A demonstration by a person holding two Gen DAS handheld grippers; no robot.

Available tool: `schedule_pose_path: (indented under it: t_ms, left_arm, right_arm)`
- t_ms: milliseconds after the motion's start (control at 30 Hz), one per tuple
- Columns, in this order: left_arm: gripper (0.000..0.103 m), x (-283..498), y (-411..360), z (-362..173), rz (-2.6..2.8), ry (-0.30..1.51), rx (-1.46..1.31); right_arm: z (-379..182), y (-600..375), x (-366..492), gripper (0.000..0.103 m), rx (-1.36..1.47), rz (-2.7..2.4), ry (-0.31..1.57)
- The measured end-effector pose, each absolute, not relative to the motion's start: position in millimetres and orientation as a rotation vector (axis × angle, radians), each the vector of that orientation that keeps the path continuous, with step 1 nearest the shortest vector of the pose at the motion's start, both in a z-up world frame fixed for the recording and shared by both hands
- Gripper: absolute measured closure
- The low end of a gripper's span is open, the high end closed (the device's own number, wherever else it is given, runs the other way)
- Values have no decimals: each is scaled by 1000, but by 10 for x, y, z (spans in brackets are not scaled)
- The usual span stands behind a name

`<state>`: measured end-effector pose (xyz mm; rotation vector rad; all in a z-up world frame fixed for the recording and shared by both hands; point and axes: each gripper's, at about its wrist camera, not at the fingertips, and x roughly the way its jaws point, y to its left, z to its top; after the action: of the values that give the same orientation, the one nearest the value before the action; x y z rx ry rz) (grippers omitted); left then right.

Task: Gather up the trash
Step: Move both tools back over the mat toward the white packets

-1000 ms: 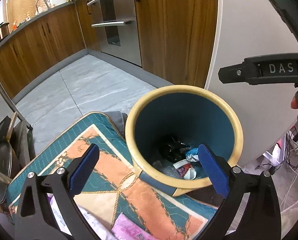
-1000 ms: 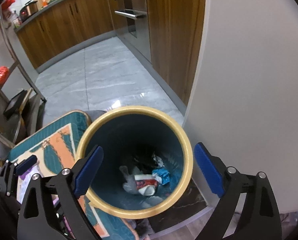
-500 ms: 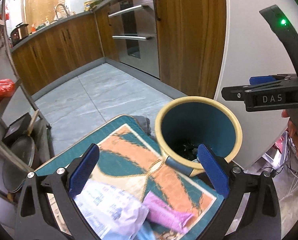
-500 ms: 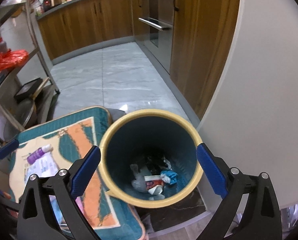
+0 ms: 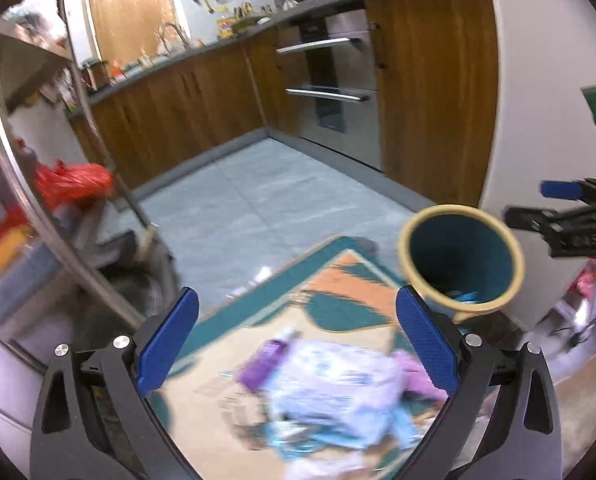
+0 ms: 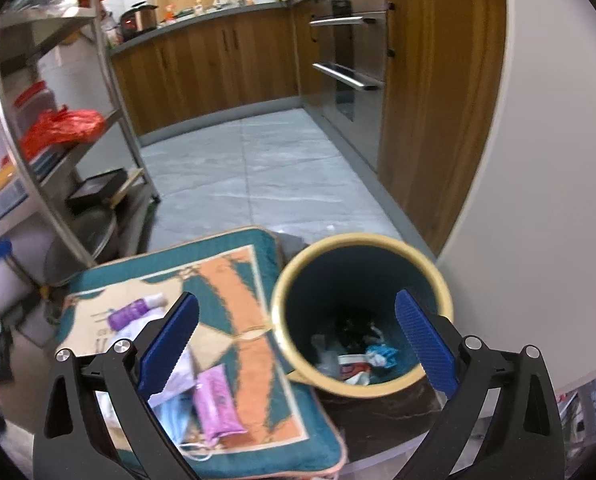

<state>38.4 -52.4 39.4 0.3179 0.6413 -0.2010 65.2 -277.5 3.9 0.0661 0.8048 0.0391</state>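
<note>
A teal bin with a cream rim (image 6: pixel 362 308) (image 5: pixel 460 256) stands at the mat's right end, with crumpled trash (image 6: pixel 358 362) in its bottom. On the teal and orange mat (image 6: pixel 234 320) (image 5: pixel 338 304) lie a purple tube (image 6: pixel 132 312) (image 5: pixel 264 362), a pale printed wrapper (image 5: pixel 334 384), a pink packet (image 6: pixel 216 398) and a blue face mask (image 6: pixel 176 414). My left gripper (image 5: pixel 296 344) hangs open above the trash pile, which is blurred. My right gripper (image 6: pixel 296 344) is open and empty above the bin's left rim and the mat; it also shows side-on (image 5: pixel 570 216).
A metal rack (image 6: pixel 58 152) with a red bag (image 6: pixel 62 130) and pans stands on the left. Wooden cabinets and an oven (image 6: pixel 350 72) line the back and right. A white rounded wall (image 6: pixel 538 200) rises behind the bin. Grey tiled floor (image 6: pixel 266 176) lies beyond the mat.
Both grippers have pulled back and up from the bin and swung left. The bin looks smaller and sits further right; the trash on the mat has come into view.
</note>
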Motion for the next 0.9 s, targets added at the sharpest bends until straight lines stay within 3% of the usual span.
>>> schedule_pose_path:
  t_ms: [233, 600, 900]
  left_arm:
    - [6, 516, 81, 100, -74, 761, 158]
    - [6, 634, 528, -36, -12, 787, 117]
    - [6, 678, 792, -139, 17, 828, 75]
  right_arm:
    - [-117, -2472, 694, 5, 36, 96, 867]
    - [-413, -2144, 867, 5, 43, 146, 993]
    - [-882, -1285, 829, 5, -8, 276, 1092]
